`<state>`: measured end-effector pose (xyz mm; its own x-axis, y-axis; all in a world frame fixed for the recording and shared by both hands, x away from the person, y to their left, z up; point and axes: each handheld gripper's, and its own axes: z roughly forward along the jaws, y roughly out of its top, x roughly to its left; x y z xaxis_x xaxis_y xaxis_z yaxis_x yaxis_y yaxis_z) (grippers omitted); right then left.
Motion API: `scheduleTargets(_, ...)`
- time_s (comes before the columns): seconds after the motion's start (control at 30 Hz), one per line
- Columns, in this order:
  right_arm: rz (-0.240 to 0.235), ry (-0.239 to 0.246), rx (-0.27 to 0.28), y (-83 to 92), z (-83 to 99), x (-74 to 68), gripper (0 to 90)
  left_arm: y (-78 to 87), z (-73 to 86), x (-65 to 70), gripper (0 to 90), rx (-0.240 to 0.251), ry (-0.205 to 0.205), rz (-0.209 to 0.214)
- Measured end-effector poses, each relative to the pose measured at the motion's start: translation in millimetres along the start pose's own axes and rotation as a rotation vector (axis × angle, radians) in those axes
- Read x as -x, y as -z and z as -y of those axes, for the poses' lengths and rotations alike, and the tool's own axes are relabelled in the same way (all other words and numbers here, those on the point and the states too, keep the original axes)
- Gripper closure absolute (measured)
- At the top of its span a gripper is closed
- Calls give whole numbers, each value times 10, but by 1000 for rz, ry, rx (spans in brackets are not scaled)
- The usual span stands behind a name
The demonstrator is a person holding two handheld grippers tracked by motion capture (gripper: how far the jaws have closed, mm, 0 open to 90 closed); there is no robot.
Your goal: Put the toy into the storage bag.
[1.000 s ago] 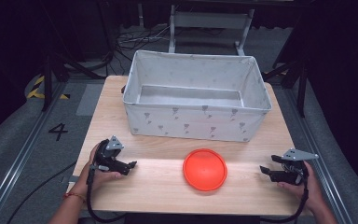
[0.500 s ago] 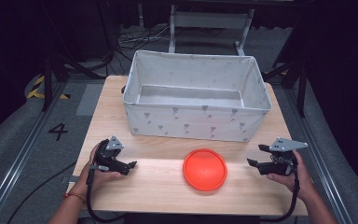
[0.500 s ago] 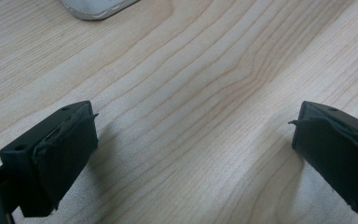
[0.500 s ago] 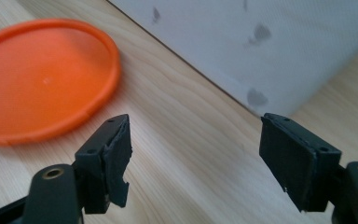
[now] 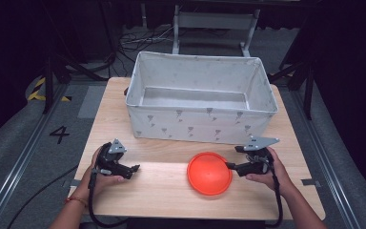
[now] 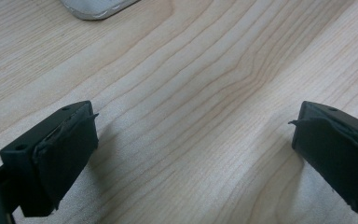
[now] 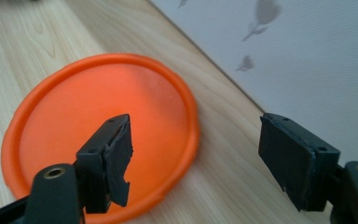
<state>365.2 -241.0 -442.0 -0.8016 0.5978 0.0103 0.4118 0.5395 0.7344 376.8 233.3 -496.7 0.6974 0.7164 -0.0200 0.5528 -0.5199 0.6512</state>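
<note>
Orange disc point(image 5: 209, 172) sits flat near the bench's front edge, in front of the fabric bin point(image 5: 198, 102). Right tongs point(image 5: 232, 166) gaping at its right rim, nothing gripped; left tongs point(image 5: 134, 168) released too. Guessing next: pinch that rim.

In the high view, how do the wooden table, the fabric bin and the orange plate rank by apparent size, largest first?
1. wooden table
2. fabric bin, which covers much of the table's far half
3. orange plate, clearly the smallest, though it lies nearer the camera than the bin
</note>
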Motion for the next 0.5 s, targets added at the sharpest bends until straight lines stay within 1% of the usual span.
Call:
scheduleTargets(0.07,-9,8,-28,-111,-5,-26,260,1,1,0,5,0,0,-1)
scheduleTargets(0.13,-22,-1,-45,-204,12,-30,251,2,3,3,6,0,3,-1)
scheduleTargets(0.2,-36,-17,-48,-285,44,-26,243,3,3,2,7,-1,2,-1)
scheduleTargets(0.27,-41,-18,-76,-350,71,-22,224,2,3,3,7,0,3,-1)
scheduleTargets(0.33,-40,-21,-86,-391,94,-17,222,3,3,2,7,-1,2,-1)
scheduleTargets(0.4,-53,-19,-89,-422,113,-10,210,3,3,2,7,-1,2,-1)
scheduleTargets(0.47,-63,-25,-110,-445,127,-11,210,3,5,5,7,1,4,-3)
scheduleTargets(0.5,-63,-25,-110,-445,127,-11,210,3,5,5,7,1,4,-3)
